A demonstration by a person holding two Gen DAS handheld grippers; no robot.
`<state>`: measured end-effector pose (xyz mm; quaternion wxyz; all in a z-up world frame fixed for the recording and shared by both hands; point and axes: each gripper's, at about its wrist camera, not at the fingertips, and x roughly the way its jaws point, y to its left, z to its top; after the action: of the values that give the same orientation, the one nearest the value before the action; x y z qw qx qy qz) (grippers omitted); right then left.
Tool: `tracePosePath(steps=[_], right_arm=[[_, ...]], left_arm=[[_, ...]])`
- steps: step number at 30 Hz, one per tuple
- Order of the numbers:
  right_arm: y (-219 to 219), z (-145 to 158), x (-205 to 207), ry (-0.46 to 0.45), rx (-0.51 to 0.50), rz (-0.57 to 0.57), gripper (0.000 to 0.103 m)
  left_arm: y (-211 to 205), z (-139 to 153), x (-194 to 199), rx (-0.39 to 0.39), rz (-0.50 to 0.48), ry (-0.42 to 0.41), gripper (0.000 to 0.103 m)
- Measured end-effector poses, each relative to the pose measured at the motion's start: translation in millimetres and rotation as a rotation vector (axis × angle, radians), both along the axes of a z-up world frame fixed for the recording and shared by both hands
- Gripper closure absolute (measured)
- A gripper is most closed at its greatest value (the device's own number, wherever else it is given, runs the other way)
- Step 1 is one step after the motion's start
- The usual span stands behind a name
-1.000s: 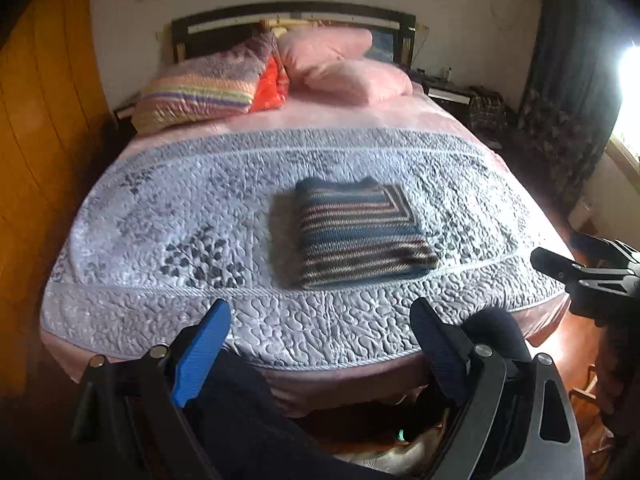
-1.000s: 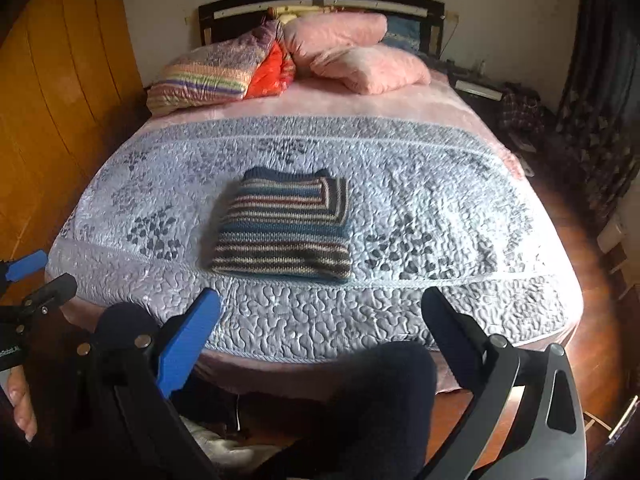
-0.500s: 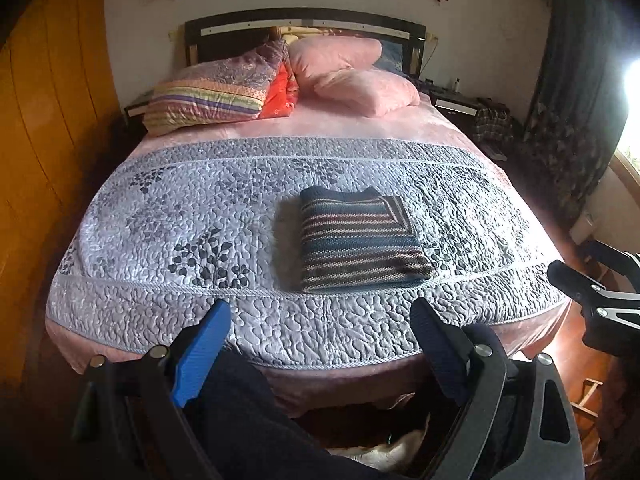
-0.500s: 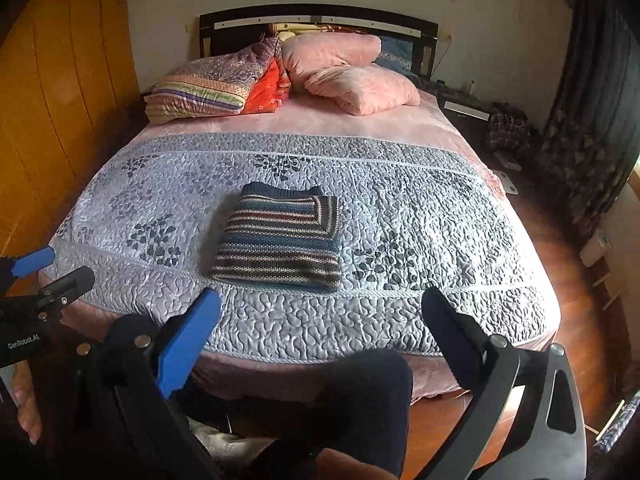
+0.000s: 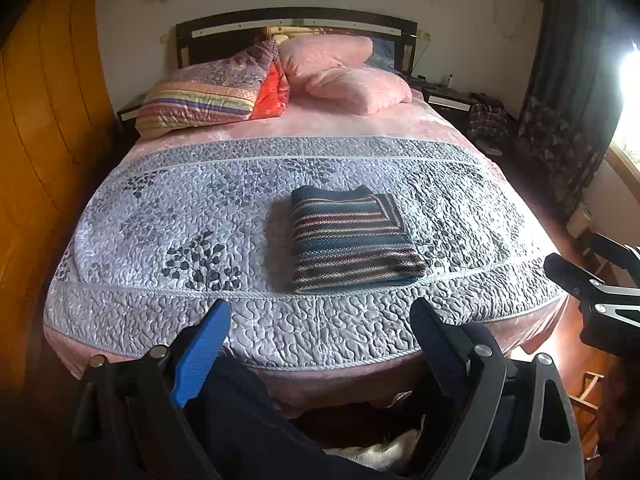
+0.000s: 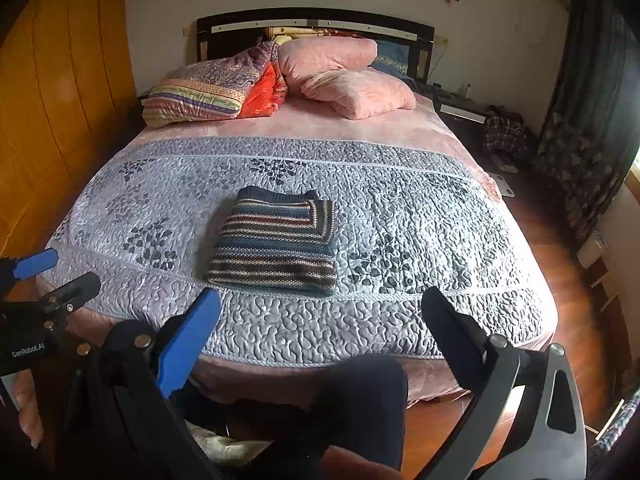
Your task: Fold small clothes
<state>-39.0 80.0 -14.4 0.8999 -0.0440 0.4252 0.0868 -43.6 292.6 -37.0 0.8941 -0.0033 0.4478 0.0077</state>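
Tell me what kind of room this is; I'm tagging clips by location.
A bedroom in a home, most likely: a made bed with headboard, pillows and a folded striped sweater on the quilt.

Quilted bed (image 5: 168, 220), wooden wardrobe (image 5: 36, 128), dark curtain (image 5: 576, 80)

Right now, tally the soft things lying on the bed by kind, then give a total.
Folded striped sweater: 1
Pink pillows: 2
Folded multicoloured quilt, with orange lining: 1
Grey-lilac quilted bedspread: 1
Total: 5
Both grippers, left and right, hang open short of the bed, holding nothing.
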Motion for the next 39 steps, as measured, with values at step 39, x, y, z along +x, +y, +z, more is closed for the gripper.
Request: tracePosePath(steps=[39], right_arm=[[3.4,-1.7,0.4,-0.008,0.020,0.003,0.003]], left_arm=[[-0.7,2.2,-4.8,-0.008,0.014,-0.015,0.012]])
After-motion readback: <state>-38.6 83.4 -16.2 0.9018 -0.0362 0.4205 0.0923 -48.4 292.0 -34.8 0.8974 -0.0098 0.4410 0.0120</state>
